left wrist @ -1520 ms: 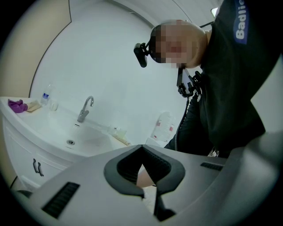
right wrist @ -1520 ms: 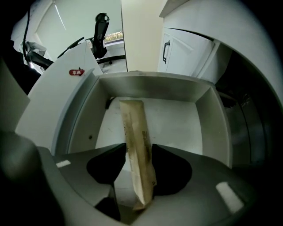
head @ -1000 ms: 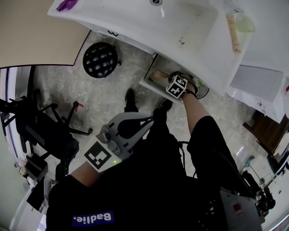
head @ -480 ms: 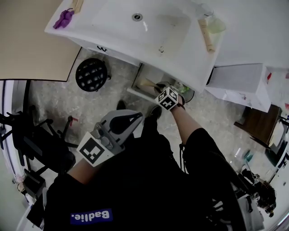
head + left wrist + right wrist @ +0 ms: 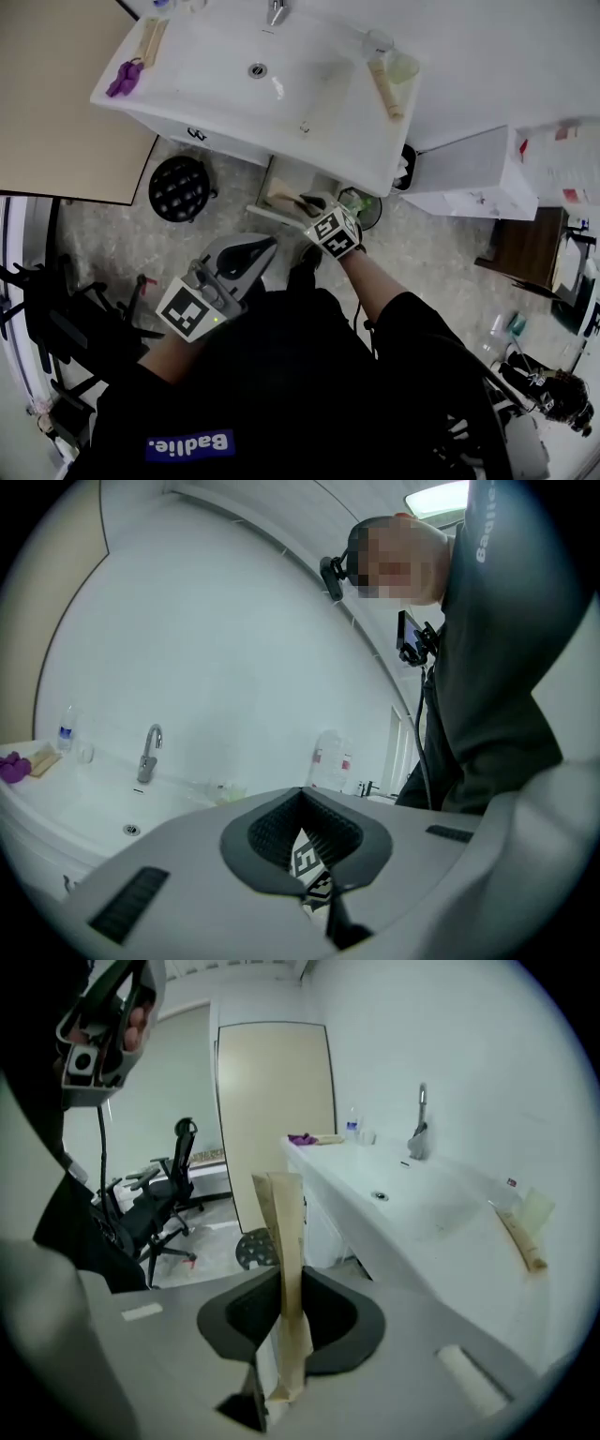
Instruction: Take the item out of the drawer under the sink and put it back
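**Item** [image 5: 279, 1213]: flat, creased, tan paper-like packet standing upright on edge, clamped between the jaws of the right gripper [image 5: 281, 1283], with its top rising well above them. **Drawer** [image 5: 265, 214]: white, pulled open beneath the front edge of the sink [image 5: 281, 84]. In the head view the item hangs over it.

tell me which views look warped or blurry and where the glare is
head view: sharp, evenly lit, sink rim bows slightly; left gripper view: heavy fisheye, dark corners, ceiling light blown out; right gripper view: same fisheye, tan packet close to the lens looks soft
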Tool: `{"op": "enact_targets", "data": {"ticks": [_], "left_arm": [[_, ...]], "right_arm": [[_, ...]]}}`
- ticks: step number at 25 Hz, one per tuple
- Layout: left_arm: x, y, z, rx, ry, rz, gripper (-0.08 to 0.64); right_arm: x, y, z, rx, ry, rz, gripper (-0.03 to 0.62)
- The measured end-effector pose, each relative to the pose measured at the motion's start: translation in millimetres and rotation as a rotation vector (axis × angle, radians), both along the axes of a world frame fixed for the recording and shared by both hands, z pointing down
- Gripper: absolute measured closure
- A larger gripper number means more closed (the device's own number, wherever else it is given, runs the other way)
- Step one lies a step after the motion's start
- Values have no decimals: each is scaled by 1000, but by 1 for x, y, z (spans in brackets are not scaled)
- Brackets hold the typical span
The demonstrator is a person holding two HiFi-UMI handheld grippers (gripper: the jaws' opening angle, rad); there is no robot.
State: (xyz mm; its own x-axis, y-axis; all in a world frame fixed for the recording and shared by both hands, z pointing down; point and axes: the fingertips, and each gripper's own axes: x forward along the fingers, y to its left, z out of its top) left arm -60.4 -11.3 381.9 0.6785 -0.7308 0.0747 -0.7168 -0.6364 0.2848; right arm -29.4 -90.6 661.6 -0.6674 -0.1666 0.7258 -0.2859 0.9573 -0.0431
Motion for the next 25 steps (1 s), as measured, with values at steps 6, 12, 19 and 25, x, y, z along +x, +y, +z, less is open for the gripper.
{"op": "enact_targets", "data": {"ticks": [6, 12, 19, 25], "left_arm": [[11, -4, -19, 24, -8, 22, 563], [13, -13, -37, 58, -5, 21, 563], [24, -17, -38, 52, -8, 51, 563], [36, -28, -35, 16, 25, 73, 563]], "right_arm": [[7, 10, -78, -17, -167, 79, 534], [29, 8, -144, -25, -304, 185, 535], [48, 16, -223, -17, -480, 249, 535], [50, 26, -276, 0, -620, 247, 535]]}}
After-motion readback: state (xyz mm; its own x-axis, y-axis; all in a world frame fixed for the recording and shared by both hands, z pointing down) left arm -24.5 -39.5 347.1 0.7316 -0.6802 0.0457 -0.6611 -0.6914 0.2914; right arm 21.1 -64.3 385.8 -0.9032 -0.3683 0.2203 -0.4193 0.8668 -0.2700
